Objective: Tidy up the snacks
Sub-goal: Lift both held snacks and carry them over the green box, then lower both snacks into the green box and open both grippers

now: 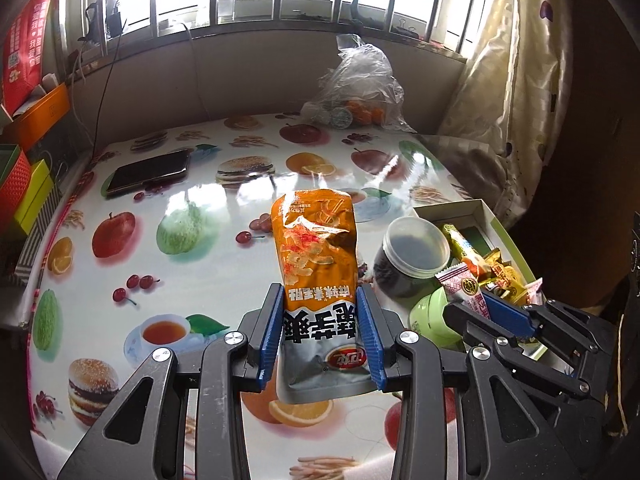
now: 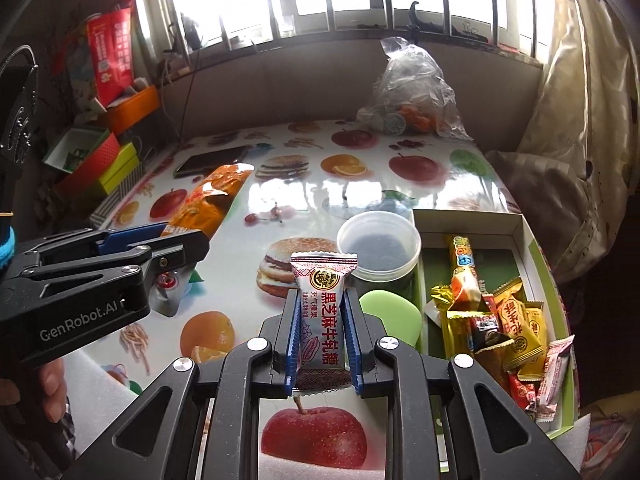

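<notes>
The left gripper [image 1: 322, 332] is clamping an orange chip bag [image 1: 314, 248] by its grey lower end, holding it upright above the table [image 1: 208, 208], while the right gripper [image 2: 323, 336] is pinching a pink-and-white candy bar [image 2: 322, 312] tight between its blue pads, also lifted clear of the tabletop. Just to the right, an open white box [image 2: 520, 226] is sitting at the table's right edge, holding a heap of gold, yellow and red wrapped sweets [image 2: 512, 328] in its near end, with its far end mostly bare. Touching the box's left wall, a clear lidded tub [image 2: 378, 246] is showing dark contents, and a green lidded pot [image 2: 394, 312] is standing just in front of it. A phone [image 1: 150, 170] is lying far left, a clear plastic bag [image 1: 360, 88] sitting at the back; the table's middle is lying open.
</notes>
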